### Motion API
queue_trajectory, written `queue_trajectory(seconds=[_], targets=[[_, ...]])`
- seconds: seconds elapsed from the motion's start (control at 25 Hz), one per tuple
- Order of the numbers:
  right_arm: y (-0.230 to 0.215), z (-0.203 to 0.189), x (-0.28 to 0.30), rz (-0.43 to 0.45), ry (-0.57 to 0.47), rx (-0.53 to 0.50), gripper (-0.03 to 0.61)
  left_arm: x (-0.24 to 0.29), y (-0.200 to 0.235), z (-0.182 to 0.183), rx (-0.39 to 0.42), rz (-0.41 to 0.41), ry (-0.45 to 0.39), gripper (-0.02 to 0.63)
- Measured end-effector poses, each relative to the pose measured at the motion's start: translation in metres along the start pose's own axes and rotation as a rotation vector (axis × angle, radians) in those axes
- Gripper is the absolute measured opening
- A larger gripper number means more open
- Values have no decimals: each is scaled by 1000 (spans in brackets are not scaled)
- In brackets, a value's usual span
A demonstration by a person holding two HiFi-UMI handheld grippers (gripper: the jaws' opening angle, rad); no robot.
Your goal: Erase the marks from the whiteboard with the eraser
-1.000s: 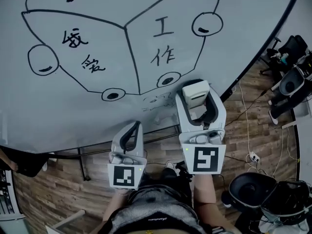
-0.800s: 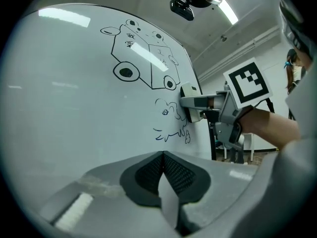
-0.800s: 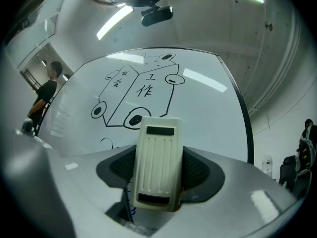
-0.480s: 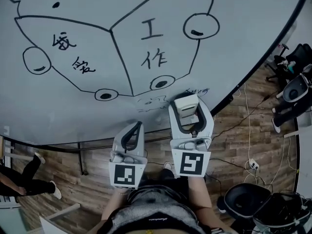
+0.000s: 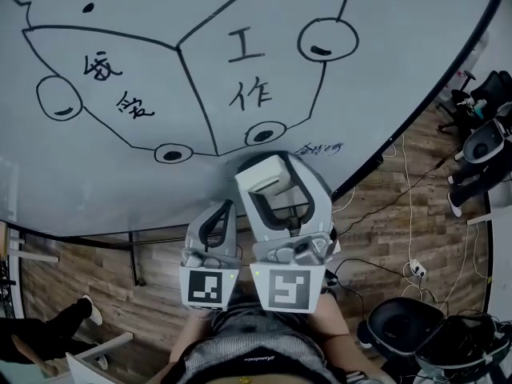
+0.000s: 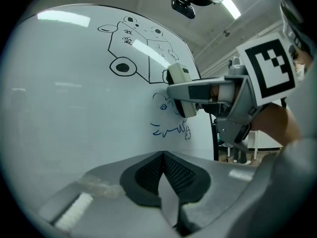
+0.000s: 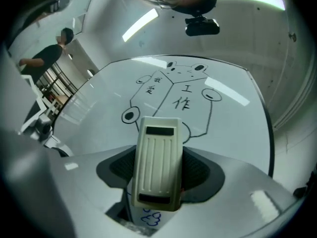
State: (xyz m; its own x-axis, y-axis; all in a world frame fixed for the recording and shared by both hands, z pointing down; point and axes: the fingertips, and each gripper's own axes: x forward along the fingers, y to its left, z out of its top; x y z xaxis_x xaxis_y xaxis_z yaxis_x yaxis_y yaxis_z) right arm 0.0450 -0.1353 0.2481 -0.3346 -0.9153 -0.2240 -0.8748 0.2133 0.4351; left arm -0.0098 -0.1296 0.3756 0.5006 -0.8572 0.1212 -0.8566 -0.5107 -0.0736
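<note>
R claw (image 7: pixel 158 175) grips eraser (image 7: pixel 157 152) against drawn-on whiteboard (image 5: pixel 384 78), L claw (image 6: pixel 162 155) clenched, wood floor (image 5: pixel 400 230) below.

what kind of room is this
Probably an office or lab: a big whiteboard, office chairs at the right, and cables trailing across the wood floor.

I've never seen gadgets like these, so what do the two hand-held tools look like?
Both are pale grey plastic. The left tool and right tool each carry a cube with a black-and-white square marker, and the jaws have black dimpled pads.
</note>
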Motion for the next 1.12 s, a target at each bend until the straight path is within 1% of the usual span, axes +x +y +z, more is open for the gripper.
queue_trajectory(seconds=[0.08, 0.16, 0.32, 0.44, 0.8, 0.88, 0.96, 1.04, 1.12], targets=[[17, -2, 9, 30, 15, -82, 267, -3, 4, -1, 2, 9, 0, 5], [22, -5, 15, 16, 25, -154, 267, -5, 8, -1, -1, 18, 1, 5], [14, -7, 14, -10, 24, -144, 264, -7, 11, -2, -7, 24, 2, 5], [10, -9, 13, -5, 25, -169, 262, -4, 8, -1, 2, 13, 4, 5], [-9, -16, 7, -5, 10, -164, 261, 6, -9, 3, 13, -22, -2, 5], [-21, -18, 4, -24, 3, -145, 261, 7, -11, 3, 13, -22, 0, 5], [-42, -25, -2, -53, 9, -88, 263, 8, -13, 2, 12, -21, 3, 5], [-72, -43, -12, -88, 52, 18, 264, 10, -15, 2, 16, -25, 7, 5], [-105, -61, -24, -142, 85, 136, 264, 13, -20, 0, 21, -34, 13, 5]])
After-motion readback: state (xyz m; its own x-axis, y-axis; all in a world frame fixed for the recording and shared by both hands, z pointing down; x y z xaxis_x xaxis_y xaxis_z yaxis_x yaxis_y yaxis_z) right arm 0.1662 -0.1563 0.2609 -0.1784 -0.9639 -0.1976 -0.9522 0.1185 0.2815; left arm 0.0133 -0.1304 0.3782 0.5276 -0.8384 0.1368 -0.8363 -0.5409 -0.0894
